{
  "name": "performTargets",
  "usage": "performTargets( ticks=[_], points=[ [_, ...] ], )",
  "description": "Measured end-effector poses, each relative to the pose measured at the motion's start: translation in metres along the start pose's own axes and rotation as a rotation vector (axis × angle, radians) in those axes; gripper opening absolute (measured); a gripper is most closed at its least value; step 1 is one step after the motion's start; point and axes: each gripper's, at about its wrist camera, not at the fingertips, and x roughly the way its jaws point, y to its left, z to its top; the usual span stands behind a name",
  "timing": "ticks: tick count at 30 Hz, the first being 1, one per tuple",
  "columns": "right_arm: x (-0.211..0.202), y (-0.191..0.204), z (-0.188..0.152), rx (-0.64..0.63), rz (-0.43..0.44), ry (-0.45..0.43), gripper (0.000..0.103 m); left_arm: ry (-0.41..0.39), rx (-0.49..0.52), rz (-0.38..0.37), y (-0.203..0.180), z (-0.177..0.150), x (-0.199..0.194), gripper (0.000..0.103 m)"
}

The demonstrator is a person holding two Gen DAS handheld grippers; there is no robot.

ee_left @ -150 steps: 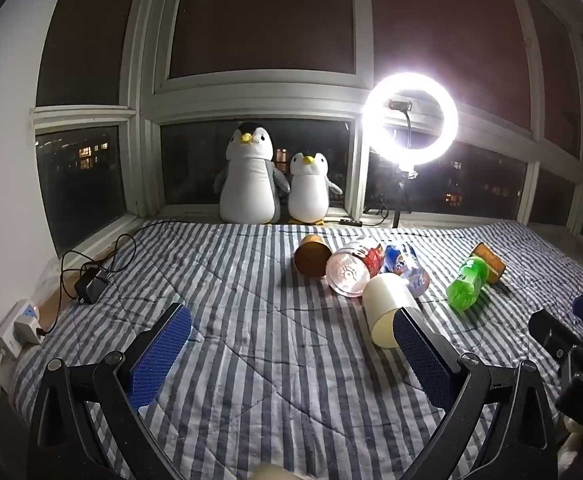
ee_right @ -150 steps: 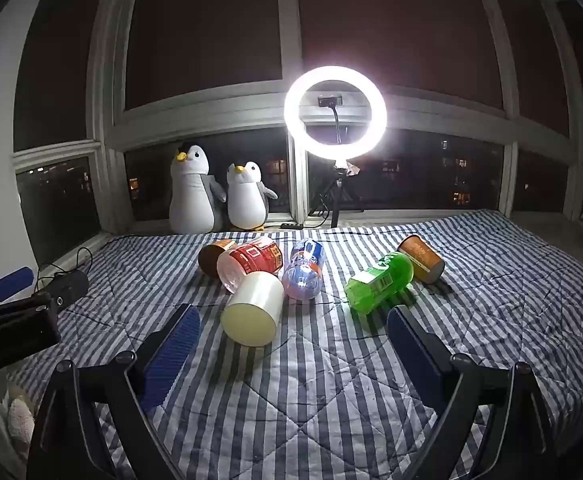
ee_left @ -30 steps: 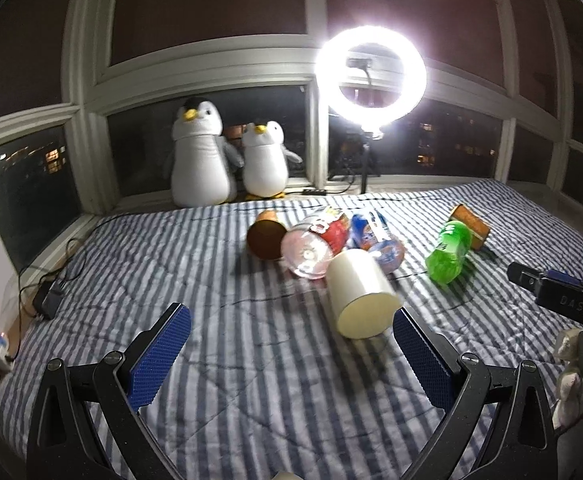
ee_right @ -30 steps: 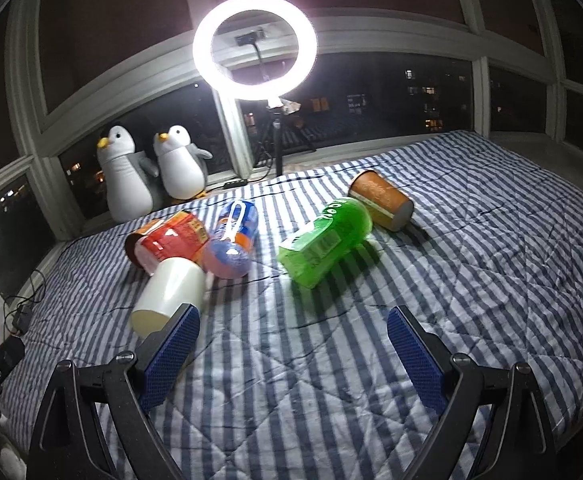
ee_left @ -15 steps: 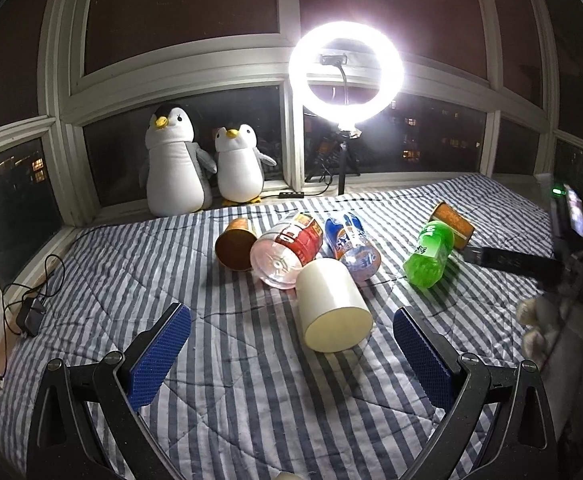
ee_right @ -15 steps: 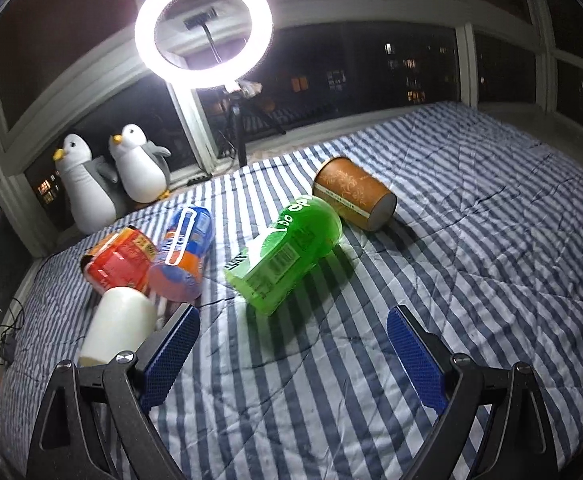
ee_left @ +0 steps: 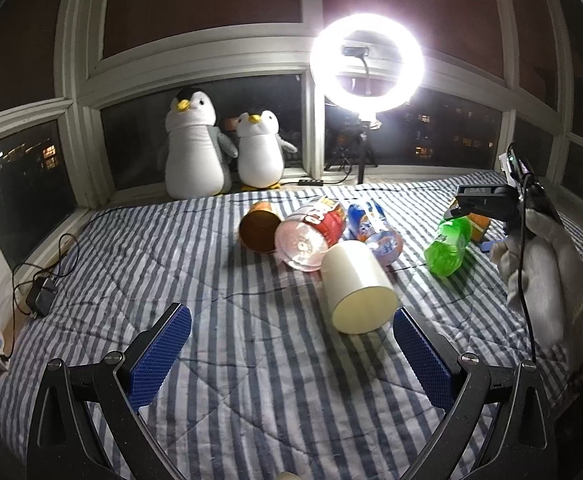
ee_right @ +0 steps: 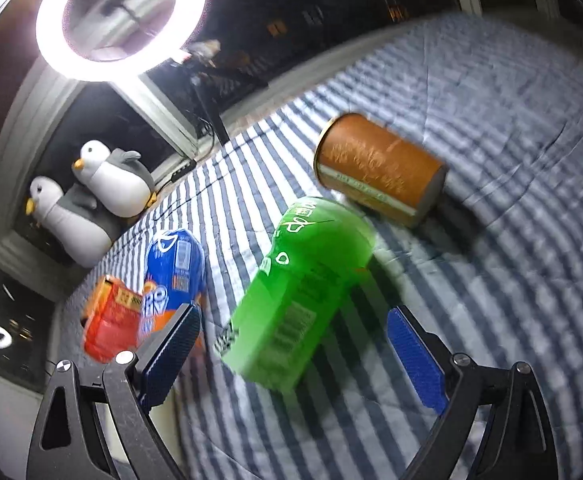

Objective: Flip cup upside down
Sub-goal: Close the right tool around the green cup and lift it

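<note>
Both tools gape wide: left tool, right tool. Only the left view shows the white cup, lying beside the green cup; six cups, two penguins.

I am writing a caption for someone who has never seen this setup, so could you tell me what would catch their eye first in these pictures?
The glaring ring light on its stand at the window dominates, with two plush penguins on the sill to its left. Next come the cups lying on their sides in the middle of the striped quilt, above all the bright green cup in front of the open right gripper and the plain white cup ahead of the open left gripper.
</note>
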Motion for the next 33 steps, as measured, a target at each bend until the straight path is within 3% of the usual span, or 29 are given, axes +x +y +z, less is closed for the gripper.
performTargets(
  ticks=[4, 7, 15, 17, 23, 27, 33],
  points=[
    [0.023, -0.004, 0.009, 0.060, -0.011, 0.081, 0.085, 0.001, -0.022, 0.016, 0.012, -0.003, -0.002, 0.102],
    [0.037, -0.005, 0.010, 0.078, 0.009, 0.140, 0.071, 0.004, -0.032, 0.022, 0.017, -0.004, -0.003, 0.102],
    [0.039, 0.006, 0.006, 0.011, 0.000, 0.155, 0.065, 0.013, -0.038, 0.029, 0.025, -0.009, -0.005, 0.102],
    [0.030, 0.011, 0.003, -0.016, 0.004, 0.150, 0.056, 0.020, -0.037, 0.029, 0.025, -0.011, -0.006, 0.102],
    [0.005, 0.026, -0.018, -0.099, 0.026, 0.153, 0.054, 0.041, -0.033, 0.014, 0.025, -0.016, -0.008, 0.102],
    [-0.012, 0.034, -0.039, -0.112, 0.095, 0.195, 0.054, 0.054, -0.032, 0.011, 0.029, -0.019, -0.010, 0.102],
    [-0.037, 0.054, -0.086, -0.222, 0.125, 0.227, 0.054, 0.137, -0.059, -0.032, 0.034, -0.021, 0.002, 0.102]
  ],
)
